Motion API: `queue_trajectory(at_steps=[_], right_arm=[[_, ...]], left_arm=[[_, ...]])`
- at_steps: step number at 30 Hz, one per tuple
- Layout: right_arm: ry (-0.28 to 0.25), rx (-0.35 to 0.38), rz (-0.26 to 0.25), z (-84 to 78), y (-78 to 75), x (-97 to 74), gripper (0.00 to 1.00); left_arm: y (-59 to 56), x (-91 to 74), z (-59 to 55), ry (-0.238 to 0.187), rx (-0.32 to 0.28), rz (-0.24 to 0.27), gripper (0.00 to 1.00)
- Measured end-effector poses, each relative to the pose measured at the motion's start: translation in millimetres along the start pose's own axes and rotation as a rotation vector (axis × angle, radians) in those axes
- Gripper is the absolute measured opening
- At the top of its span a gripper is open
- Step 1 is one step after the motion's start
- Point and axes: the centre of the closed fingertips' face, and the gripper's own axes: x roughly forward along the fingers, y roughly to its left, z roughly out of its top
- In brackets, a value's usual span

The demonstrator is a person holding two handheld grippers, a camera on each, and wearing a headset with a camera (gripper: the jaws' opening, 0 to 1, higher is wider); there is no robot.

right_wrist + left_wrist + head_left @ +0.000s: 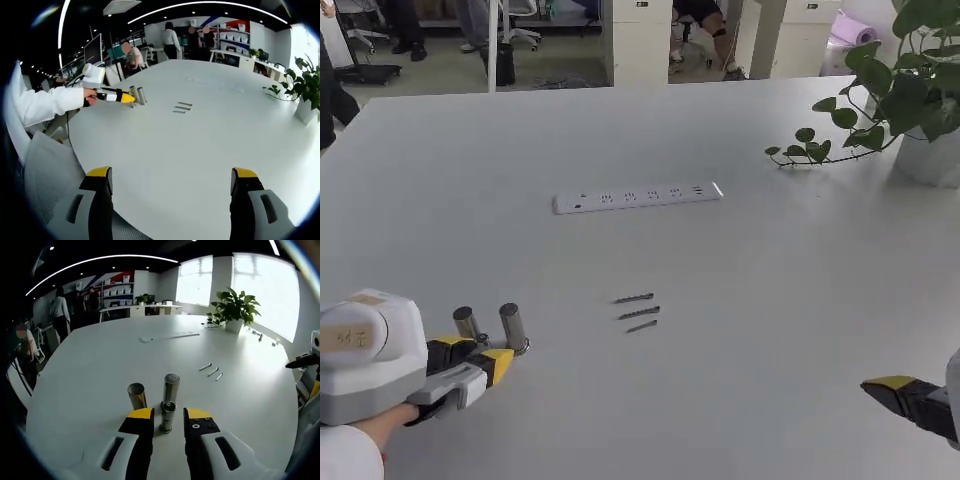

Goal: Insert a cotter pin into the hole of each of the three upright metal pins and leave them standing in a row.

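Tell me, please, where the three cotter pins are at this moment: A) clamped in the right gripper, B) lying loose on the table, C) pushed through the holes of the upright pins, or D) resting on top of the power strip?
B: the three cotter pins lie side by side on the bare table, well apart from the upright metal pins.

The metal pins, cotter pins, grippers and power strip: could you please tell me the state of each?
Metal pins: all three upright.
Cotter pins: three lying flat side by side, none inserted.
Left gripper: open, jaws either side of the shortest metal pin.
Right gripper: open, holding nothing.
Power strip: no plugs in it.
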Motion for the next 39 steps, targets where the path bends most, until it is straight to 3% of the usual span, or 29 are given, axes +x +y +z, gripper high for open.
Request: queue_trajectory(at_steps=[7, 17, 20, 29, 39], right_arm=[[-0.004, -0.005, 0.003, 2.5, 1.8, 0.4, 0.97], [-0.027, 0.009, -0.009, 6.9, -0.4, -1.2, 0.96], [-0.037, 0.010, -0.022, 8.5, -2.8, -1.6, 0.97], [-0.033, 0.009, -0.019, 6.3, -1.1, -0.6, 0.97], [-0.059, 0.005, -0.003, 9.5, 0.3, -1.0, 0.97]], left_arm=[[2.4, 1.5, -0.6, -0.004, -0.001, 0.007, 0.09], [6.8, -2.2, 0.5, 0.003, -0.039, 0.035, 0.07], [6.8, -5.6, 3.1, -0.005, -0.015, 0.055, 0.07], [-14.1, -17.7, 22.2, -0.046, 0.039, 0.031, 0.07], [-37.1, -22.8, 36.8, -0.055, 0.079, 0.012, 0.07]])
